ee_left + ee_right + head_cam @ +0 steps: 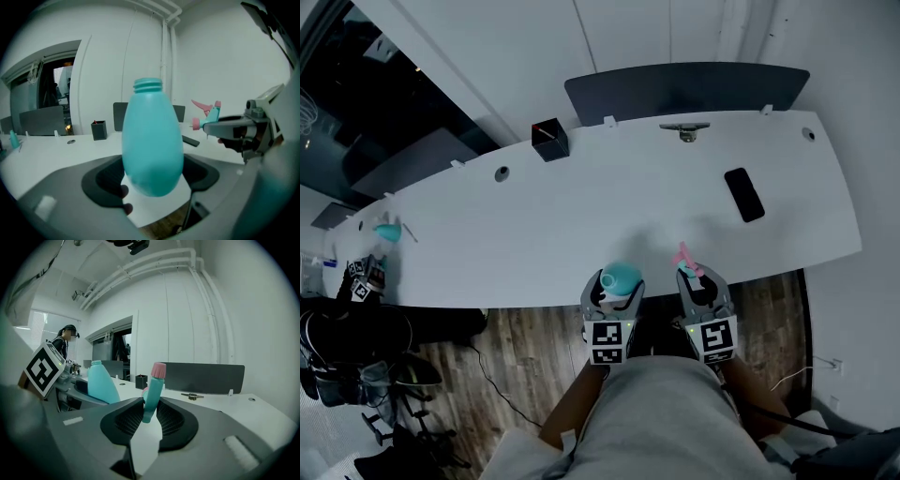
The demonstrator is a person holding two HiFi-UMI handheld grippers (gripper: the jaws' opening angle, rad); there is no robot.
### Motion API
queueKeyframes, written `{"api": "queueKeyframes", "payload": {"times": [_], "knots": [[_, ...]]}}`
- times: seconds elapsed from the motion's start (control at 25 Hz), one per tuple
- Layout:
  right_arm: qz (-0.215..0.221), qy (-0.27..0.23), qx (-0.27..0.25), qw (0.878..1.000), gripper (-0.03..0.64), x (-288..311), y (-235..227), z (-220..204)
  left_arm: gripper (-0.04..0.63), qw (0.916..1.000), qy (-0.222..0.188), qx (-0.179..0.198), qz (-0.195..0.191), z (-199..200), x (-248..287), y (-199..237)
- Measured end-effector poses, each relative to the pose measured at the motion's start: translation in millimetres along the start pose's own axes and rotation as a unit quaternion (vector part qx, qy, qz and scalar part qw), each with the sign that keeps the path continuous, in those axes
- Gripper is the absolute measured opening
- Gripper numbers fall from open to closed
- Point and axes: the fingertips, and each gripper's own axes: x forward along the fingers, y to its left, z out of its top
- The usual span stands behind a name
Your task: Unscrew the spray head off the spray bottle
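Note:
My left gripper point(616, 289) is shut on the teal spray bottle point(152, 138), which stands upright between the jaws with its threaded neck bare at the top. The bottle point(620, 276) hangs at the near edge of the white table point(581, 216). The spray head point(152, 390), teal with a pink nozzle cap and pink trigger, is off the bottle and gripped by my right gripper point(697, 282). That spray head point(687, 260) sits a little right of the bottle. In the left gripper view the spray head point(208, 115) and the right gripper point(243, 131) show at the right.
A black phone point(743, 194) lies on the table's right part. A black pen cup point(550, 140) stands at the back edge, near a metal fitting point(684, 128). Another teal bottle point(387, 232) stands at the far left. A dark partition point(684, 89) runs behind the table.

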Motion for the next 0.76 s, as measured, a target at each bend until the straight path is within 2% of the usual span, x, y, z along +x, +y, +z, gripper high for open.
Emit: {"api": "queueKeyframes", "payload": {"times": [0.76], "knots": [[-0.004, 0.001, -0.003, 1.000, 0.089, 24.8, 11.5, 9.4, 0.379, 0.9999, -0.014, -0.001, -0.007, 9.9, 8.2, 20.3]]}}
